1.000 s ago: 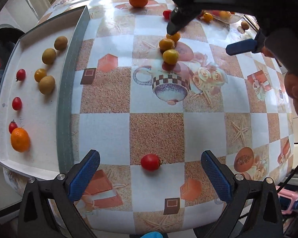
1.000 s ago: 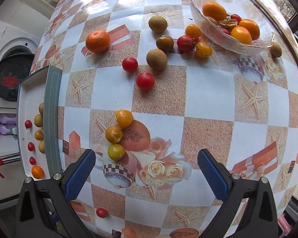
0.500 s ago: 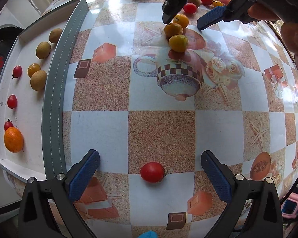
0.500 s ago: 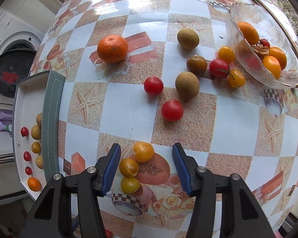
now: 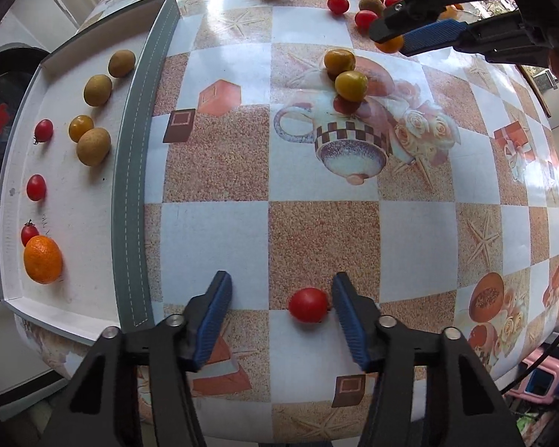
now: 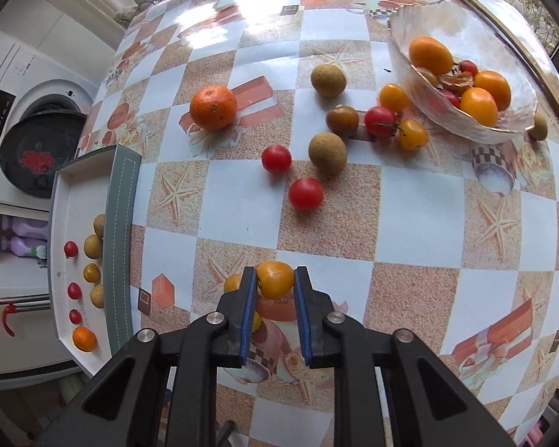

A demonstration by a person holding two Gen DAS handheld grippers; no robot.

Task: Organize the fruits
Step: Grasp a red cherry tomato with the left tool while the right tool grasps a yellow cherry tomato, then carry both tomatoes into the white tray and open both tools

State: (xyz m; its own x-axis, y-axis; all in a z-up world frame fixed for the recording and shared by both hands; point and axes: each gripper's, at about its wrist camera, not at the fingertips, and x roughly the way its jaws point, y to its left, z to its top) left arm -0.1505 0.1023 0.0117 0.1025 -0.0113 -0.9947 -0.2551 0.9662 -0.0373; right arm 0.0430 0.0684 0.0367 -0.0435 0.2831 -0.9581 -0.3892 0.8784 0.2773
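My left tongs (image 5: 281, 298) have just been closing around a round red tomato (image 5: 308, 304) on the bench (image 5: 316, 231); it has no clear long axis. The pad at three o'clock touches it, the nine o'clock pad stands apart. My right tongs (image 6: 275, 279) have just closed, clamped on a yellow tomato (image 6: 275, 278).

tray (image 6: 121, 246): left edge of bench (image 6: 410, 223), fruit rows inside | bowl (image 6: 503, 126): far right, fruit inside | loose fruit: mid-bench, left of bowl | washing machine (image 6: 26, 141): beyond tray
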